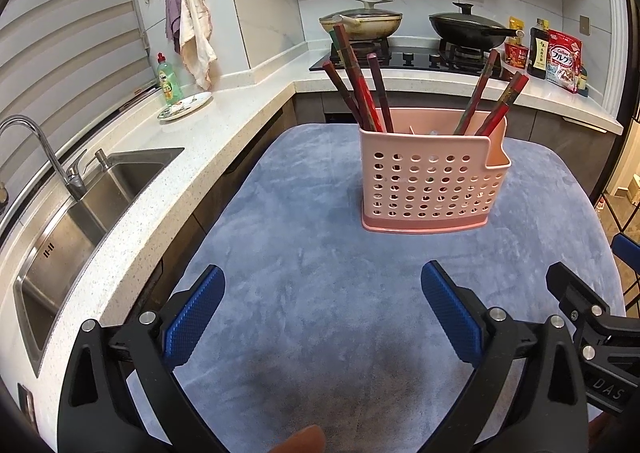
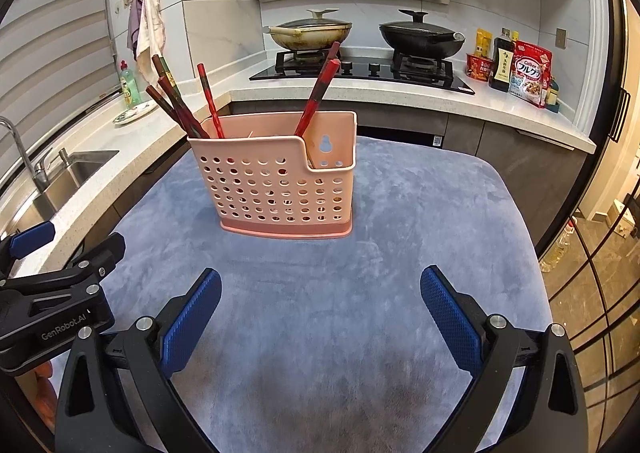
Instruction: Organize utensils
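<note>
Left gripper (image 1: 322, 315) wide open, empty, low above the near edge of the blue-grey cloth (image 1: 312, 237). Pink perforated holder (image 2: 276, 185) upright toward the far edge, red chopsticks (image 2: 182, 105) inside, leaning outward. Right gripper (image 2: 320, 317) wide open too, nothing held.

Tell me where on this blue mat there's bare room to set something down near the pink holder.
The blue mat is bare between the pink utensil holder and both open grippers, left gripper and right gripper. A strip is also free to the holder's right, toward the mat's edge. It is crowded only inside the holder, where red chopsticks lean in two clusters.
</note>
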A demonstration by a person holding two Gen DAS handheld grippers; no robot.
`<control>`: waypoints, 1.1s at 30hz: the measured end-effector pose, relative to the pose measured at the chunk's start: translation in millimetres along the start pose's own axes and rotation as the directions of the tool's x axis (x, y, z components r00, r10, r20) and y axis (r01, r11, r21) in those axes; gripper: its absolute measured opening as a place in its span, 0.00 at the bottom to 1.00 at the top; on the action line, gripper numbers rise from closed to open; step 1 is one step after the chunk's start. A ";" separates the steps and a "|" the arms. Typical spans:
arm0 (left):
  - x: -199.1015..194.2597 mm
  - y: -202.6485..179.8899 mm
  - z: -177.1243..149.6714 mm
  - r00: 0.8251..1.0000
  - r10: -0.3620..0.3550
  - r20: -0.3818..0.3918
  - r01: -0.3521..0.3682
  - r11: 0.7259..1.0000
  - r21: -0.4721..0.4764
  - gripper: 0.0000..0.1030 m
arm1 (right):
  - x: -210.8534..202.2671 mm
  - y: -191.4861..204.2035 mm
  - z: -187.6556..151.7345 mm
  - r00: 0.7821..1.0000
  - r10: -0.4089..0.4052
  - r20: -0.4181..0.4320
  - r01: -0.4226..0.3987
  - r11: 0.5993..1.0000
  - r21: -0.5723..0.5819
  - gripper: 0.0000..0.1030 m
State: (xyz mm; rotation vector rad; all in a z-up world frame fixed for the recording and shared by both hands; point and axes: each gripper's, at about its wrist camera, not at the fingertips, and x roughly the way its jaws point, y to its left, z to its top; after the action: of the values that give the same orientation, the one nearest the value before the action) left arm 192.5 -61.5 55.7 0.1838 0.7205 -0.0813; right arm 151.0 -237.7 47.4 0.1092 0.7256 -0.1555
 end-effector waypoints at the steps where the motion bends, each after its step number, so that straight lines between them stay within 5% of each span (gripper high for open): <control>1: 0.2 -0.2 -0.1 1.000 0.001 -0.001 -0.001 1.000 0.001 0.91 | -0.2 0.2 0.1 1.000 0.000 0.000 0.000 1.000 0.001 0.93; 33: 8.1 -6.3 -1.2 1.000 -0.004 -0.030 0.004 1.000 0.003 0.91 | 8.8 -1.0 -2.8 1.000 -0.002 -0.027 0.003 1.000 0.012 0.93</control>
State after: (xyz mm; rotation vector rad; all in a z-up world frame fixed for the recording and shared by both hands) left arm 197.0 -67.6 48.6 0.1869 0.7509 -0.0833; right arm 155.5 -239.2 39.4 0.1222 0.7517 -0.1611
